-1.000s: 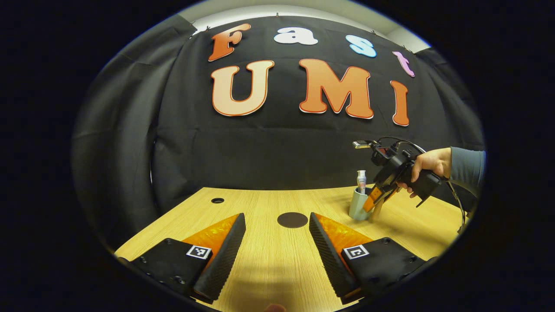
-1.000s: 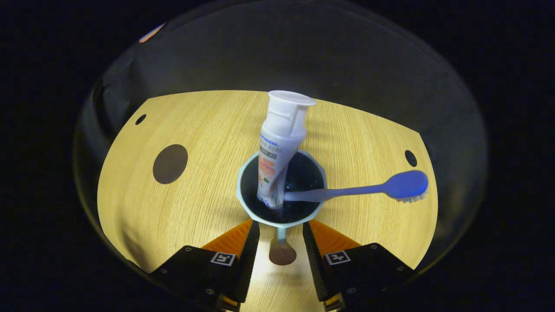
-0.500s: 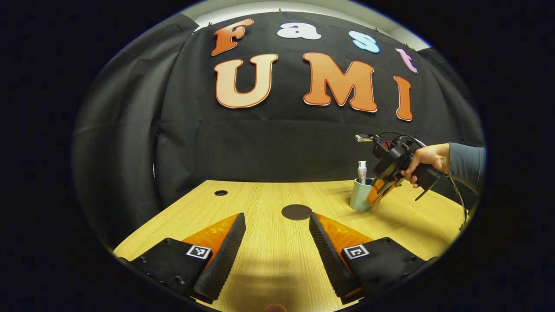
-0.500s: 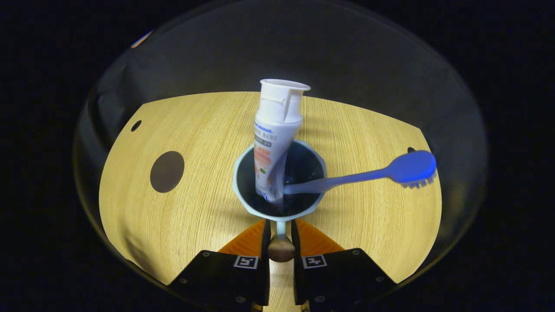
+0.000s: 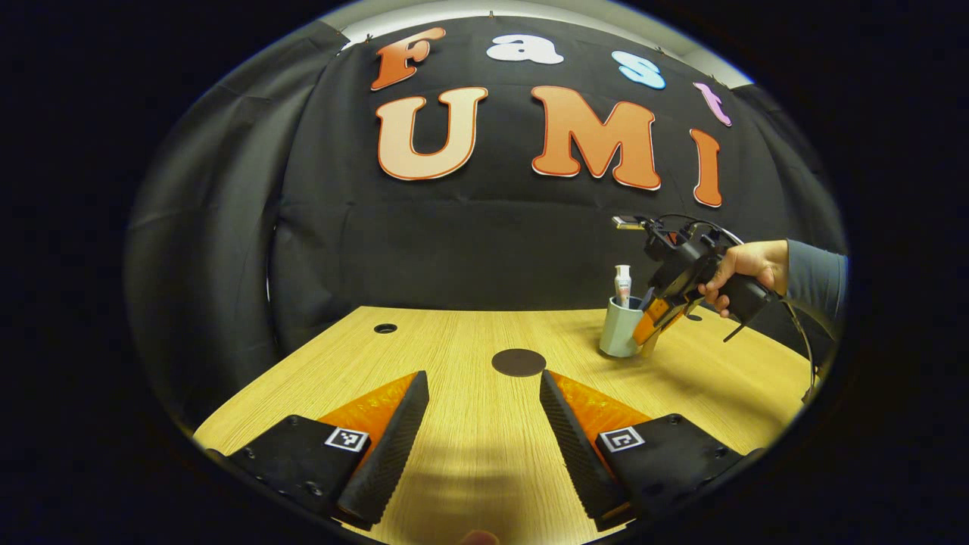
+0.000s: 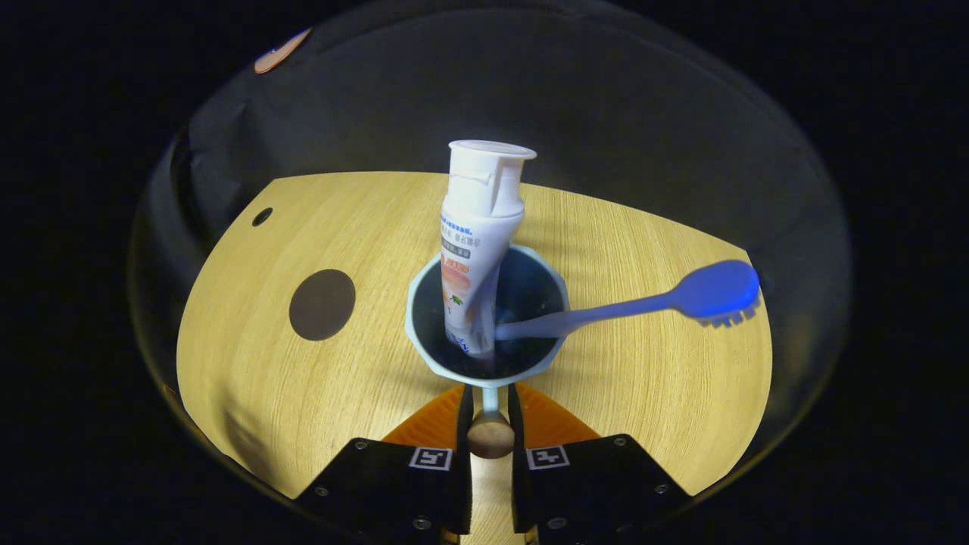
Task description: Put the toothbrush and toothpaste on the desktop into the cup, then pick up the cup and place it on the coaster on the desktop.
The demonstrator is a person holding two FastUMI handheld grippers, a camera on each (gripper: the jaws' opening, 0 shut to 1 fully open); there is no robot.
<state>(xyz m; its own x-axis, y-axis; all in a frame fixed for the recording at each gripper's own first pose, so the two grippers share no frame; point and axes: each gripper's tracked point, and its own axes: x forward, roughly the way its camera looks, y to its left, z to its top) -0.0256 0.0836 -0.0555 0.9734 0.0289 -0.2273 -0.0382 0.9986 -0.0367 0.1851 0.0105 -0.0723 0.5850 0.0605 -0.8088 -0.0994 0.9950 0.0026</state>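
Cup [image 6: 484, 322] with the toothpaste [image 6: 477, 242] and toothbrush [image 6: 628, 303] inside sat just ahead of the right claw [image 6: 490, 424], which pinched its handle. Coaster [image 6: 322, 304] lay to the left in the right gripper view. Left claw [image 5: 483, 424] stayed released.

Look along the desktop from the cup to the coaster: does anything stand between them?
Nothing visible does. In the left gripper view, bare desktop lies between the cup, gripped at its handle by the right claw, and the coaster. The open left claw sits nearer the camera, off that line.
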